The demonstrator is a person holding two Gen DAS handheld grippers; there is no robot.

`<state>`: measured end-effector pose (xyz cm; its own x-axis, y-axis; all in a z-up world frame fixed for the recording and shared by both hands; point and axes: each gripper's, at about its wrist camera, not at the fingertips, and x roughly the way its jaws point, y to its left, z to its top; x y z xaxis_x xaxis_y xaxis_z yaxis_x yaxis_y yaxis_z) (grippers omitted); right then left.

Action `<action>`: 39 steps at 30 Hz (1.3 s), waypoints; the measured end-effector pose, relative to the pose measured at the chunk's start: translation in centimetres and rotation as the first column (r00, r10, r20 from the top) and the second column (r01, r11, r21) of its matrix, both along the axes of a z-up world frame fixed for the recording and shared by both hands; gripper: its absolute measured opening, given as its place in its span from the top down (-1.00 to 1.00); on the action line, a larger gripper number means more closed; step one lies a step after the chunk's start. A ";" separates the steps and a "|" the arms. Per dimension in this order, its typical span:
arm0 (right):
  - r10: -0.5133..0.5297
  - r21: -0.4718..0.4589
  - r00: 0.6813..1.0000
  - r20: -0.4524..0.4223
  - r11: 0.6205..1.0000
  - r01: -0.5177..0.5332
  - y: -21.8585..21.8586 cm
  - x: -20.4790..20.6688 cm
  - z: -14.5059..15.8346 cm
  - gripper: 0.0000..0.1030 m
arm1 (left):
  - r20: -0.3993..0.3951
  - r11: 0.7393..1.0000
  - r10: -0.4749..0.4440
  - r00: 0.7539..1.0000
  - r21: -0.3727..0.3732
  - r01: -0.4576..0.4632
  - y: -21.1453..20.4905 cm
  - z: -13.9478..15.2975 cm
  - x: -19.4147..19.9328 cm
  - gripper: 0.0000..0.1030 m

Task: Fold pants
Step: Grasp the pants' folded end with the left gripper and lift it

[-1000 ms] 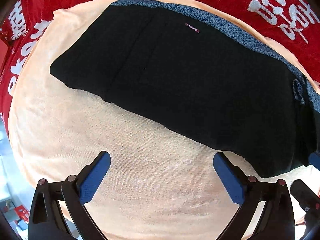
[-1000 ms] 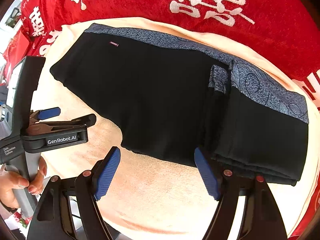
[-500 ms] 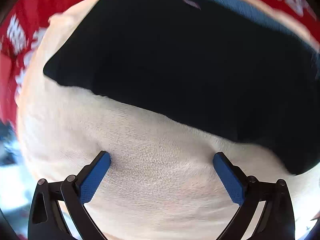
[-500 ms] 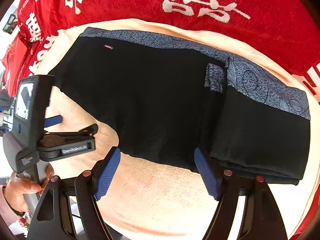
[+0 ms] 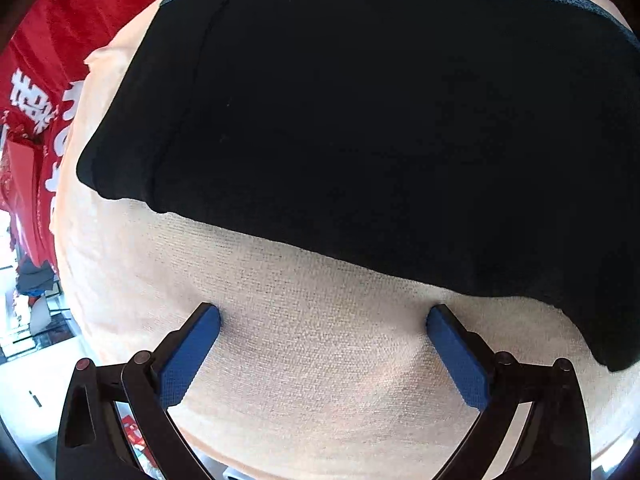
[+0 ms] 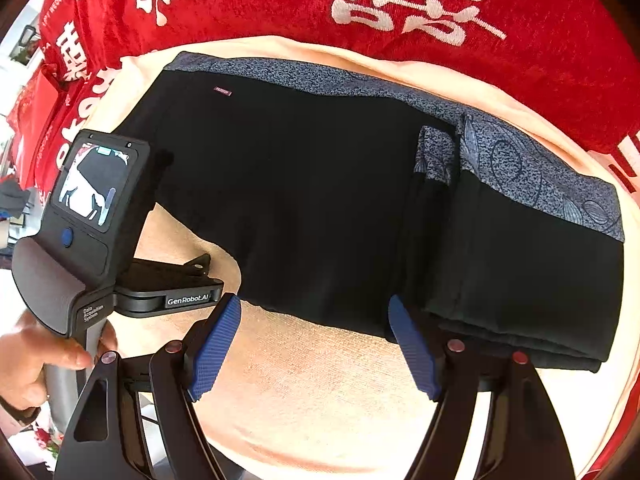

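Currently: black pants (image 6: 328, 200), part-folded, lie on a peach towel (image 6: 340, 392) over a red cloth (image 6: 520, 40), long axis running left to right, patterned band along the far edge. Left gripper (image 5: 323, 320) and right gripper (image 6: 314, 312): jaws spread wide, holding nothing.
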<state>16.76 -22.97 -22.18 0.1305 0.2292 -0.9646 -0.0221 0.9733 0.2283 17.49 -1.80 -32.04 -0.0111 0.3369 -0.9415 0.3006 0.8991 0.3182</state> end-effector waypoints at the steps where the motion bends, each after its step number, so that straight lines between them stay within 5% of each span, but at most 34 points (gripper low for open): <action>1: 0.000 0.000 1.000 0.001 1.000 0.000 0.0 0.0 0.0 -0.54 | 0.002 1.000 -0.002 1.000 0.013 0.001 -0.2 -0.1 -0.2 -1.00; 5: -0.012 0.008 1.000 0.027 1.000 0.012 -0.3 -0.2 1.1 -0.54 | -0.010 0.999 0.041 0.999 -0.031 -0.041 -0.7 0.5 -0.2 -1.00; 8: -0.025 0.032 0.997 0.076 0.999 0.023 -0.8 -0.2 2.8 -0.54 | 0.050 0.955 0.154 0.987 -0.262 -0.136 2.1 3.7 0.5 -1.00; 11: -0.034 0.047 0.994 0.102 0.998 0.029 -1.4 -0.1 3.8 -0.54 | 0.096 0.794 0.318 0.943 -0.571 -0.209 6.3 7.2 1.4 -1.00; 12: -0.039 0.061 0.994 0.102 0.998 0.033 -1.6 0.1 3.9 -0.54 | 0.066 0.721 0.355 0.933 -0.654 -0.228 7.6 7.5 1.9 -1.00; 13: -0.045 0.082 0.994 0.100 0.996 0.037 -1.7 0.3 3.9 -0.54 | 0.007 0.616 0.400 0.917 -0.742 -0.263 9.3 7.1 2.6 -1.00; 14: -0.048 0.097 0.994 0.099 0.995 0.038 -1.8 0.5 3.9 -0.54 | -0.023 0.561 0.433 0.901 -0.776 -0.289 10.5 6.5 3.0 -1.00; 17: -0.057 0.143 0.994 0.088 0.989 0.044 -1.5 1.0 3.4 -0.54 | -0.078 0.438 0.525 0.847 -0.829 -0.348 15.6 3.5 3.2 -0.97; 19: -0.072 0.183 0.994 0.078 0.982 0.057 -1.2 1.2 3.0 -0.54 | -0.128 0.322 0.565 0.815 -0.875 -0.361 16.8 3.3 3.6 -0.92; 22: -0.054 0.199 0.995 0.082 0.979 0.037 -0.3 1.2 2.5 -0.54 | -0.137 0.253 0.589 0.796 -0.904 -0.343 16.2 2.2 4.4 -0.92; 28: -0.022 0.230 0.996 0.083 0.973 0.002 1.2 1.6 2.0 -0.54 | -0.060 0.282 0.560 0.827 -0.924 -0.258 17.3 3.4 5.7 -0.92; 30: -0.017 0.225 0.996 0.084 0.974 -0.002 1.5 2.2 2.1 -0.54 | -0.014 0.368 0.546 0.838 -0.894 -0.255 15.7 3.5 6.7 -0.92; 33: -0.013 0.218 0.996 0.085 0.976 -0.006 1.7 3.2 2.5 -0.54 | -0.001 0.417 0.564 0.826 -0.863 -0.286 14.6 3.5 7.7 -0.91; 34: -0.016 0.217 0.996 0.086 0.976 -0.003 1.6 3.8 2.8 -0.54 | 0.017 0.468 0.568 0.823 -0.829 -0.307 14.2 3.7 7.8 -0.82; 36: -0.029 0.218 0.995 0.091 0.976 0.008 1.1 4.9 3.4 -0.54 | 0.075 0.558 0.569 0.819 -0.766 -0.318 13.9 4.2 7.7 0.09; 37: -0.042 0.223 0.995 0.087 0.974 0.022 0.8 6.0 3.9 -0.54 | 0.117 0.628 0.540 0.834 -0.715 -0.306 13.6 4.4 7.8 0.29; 39: -0.055 0.225 0.995 0.081 0.974 0.036 0.3 7.4 4.6 -0.54 | 0.156 0.663 0.507 0.848 -0.699 -0.268 12.8 5.1 7.7 0.35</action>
<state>24.15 -22.70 -17.61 0.2262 0.4295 -0.8743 -0.0081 0.8983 0.4392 25.22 10.97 -26.93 0.3316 -0.3012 -0.8941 -0.1317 0.9236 -0.3600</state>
